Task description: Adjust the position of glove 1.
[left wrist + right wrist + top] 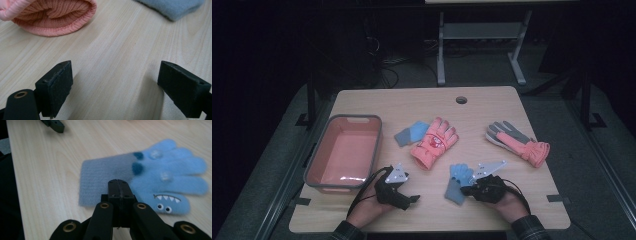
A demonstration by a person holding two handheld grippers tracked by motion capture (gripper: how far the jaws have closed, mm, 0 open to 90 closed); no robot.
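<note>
A light blue knit glove with a monster face (150, 175) lies flat on the table, grey cuff (100, 177) toward my left gripper. My right gripper (118, 183) is shut, its tip over the glove's near edge; whether it pinches fabric I cannot tell. From the high view the right gripper (466, 190) points left at this blue glove (458, 180). My left gripper (116, 68) stands open over bare wood, nothing between its jaws. Ahead of it lie the ribbed cuff of a pink glove (52, 17) and a grey-blue fabric edge (172, 7).
A pink bin with a grey rim (377, 142) stands at the table's left. At the middle lie a blue-grey glove (411, 133) and a pink glove (434, 142); a grey and pink glove (518, 142) lies at right. A cable hole (461, 99) is near the far edge.
</note>
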